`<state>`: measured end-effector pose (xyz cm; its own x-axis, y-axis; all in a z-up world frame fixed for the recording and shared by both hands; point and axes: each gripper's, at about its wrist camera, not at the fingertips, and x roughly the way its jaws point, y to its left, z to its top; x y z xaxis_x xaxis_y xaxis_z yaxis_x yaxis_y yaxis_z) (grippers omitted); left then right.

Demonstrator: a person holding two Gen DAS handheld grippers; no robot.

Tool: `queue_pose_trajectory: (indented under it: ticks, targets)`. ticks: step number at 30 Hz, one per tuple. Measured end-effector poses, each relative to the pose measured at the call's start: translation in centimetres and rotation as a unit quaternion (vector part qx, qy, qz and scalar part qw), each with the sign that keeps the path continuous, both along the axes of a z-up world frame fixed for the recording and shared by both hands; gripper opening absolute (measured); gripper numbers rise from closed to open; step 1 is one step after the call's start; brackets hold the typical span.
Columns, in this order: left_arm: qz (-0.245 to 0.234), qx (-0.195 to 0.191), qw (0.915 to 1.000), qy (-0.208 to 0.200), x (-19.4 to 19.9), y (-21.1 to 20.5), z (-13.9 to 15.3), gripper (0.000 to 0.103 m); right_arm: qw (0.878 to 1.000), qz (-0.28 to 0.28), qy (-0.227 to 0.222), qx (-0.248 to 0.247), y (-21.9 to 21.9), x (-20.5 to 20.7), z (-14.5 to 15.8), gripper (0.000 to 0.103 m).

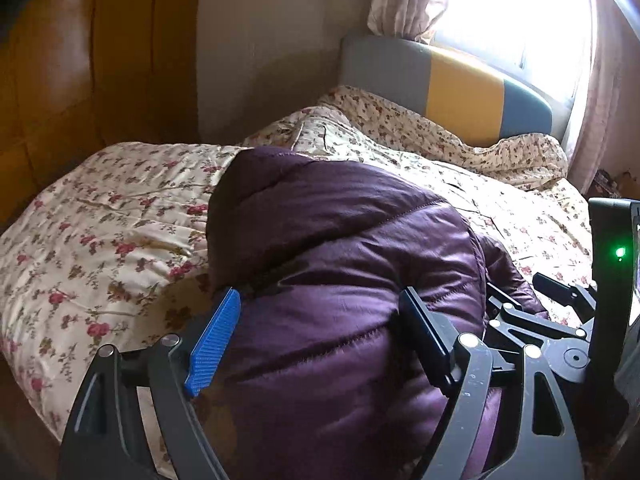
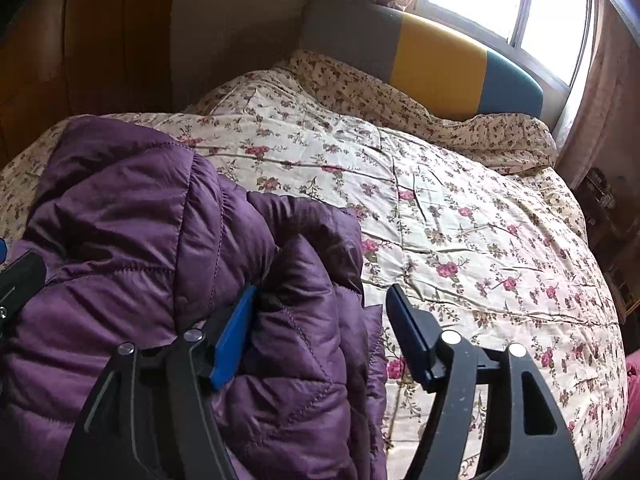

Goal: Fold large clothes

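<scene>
A purple quilted puffer jacket lies bunched on the floral bedspread. My left gripper is open, its jaws wide apart over the jacket's near part, with the padded fabric bulging between them. In the right wrist view the jacket fills the left half. My right gripper is open, straddling the jacket's right edge fold; its left finger presses against the fabric, its right finger is over the bedspread. The right gripper's body shows at the lower right of the left wrist view.
The bed has a grey, yellow and blue headboard under a bright window with curtains. A wooden wardrobe stands left of the bed. Floral bedspread stretches right of the jacket.
</scene>
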<state>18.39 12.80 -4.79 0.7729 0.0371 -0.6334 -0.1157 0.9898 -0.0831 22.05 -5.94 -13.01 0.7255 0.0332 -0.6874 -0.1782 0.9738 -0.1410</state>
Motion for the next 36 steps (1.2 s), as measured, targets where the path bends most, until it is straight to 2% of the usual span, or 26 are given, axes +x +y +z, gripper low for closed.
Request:
queue_pose_trajectory:
  ticks: [11, 20, 26, 36]
  targets:
    - [0.015, -0.023, 0.9996, -0.007, -3.0, 1.2, 0.9, 0.081, 0.999, 0.027, -0.007, 0.029, -1.1, -3.7, 2.6, 0.072]
    - [0.025, -0.059, 0.9977, -0.020, -7.9, 2.7, 1.4, 0.081, 0.995, 0.060, 0.000, 0.076, -4.2, -9.3, 4.8, 0.073]
    - [0.007, -0.063, 0.9979, 0.010, -9.8, 0.9, -0.3, 0.081, 0.995, 0.063, 0.026, 0.068, -4.6, -11.4, 2.9, 0.072]
    - [0.013, -0.071, 0.9968, 0.036, -8.6, 0.3, -3.5, 0.082, 0.997, 0.047, 0.049, 0.024, -3.3, -9.7, -1.0, 0.076]
